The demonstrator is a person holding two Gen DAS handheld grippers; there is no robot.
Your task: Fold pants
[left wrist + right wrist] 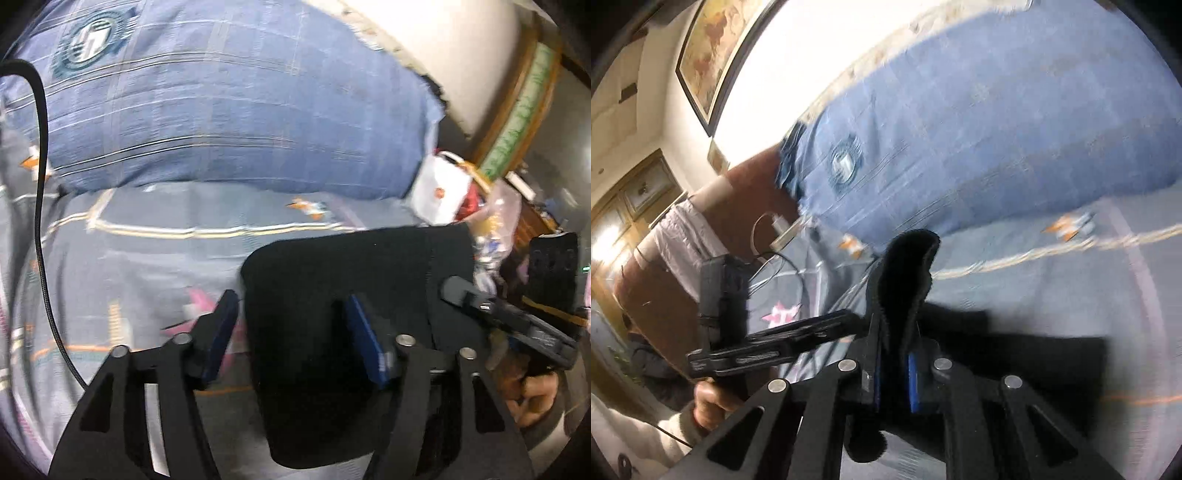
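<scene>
A bunched fold of the black pants [905, 280] is pinched between the pressed-together fingers of the right gripper [894, 384]. The left gripper [291, 339] is spread, its fingers set over the pants' folded corner [354, 295]. The pants are spread on the patterned bedsheet [147, 266], near the blue pillow [229, 110] at the bed's head edge.
</scene>
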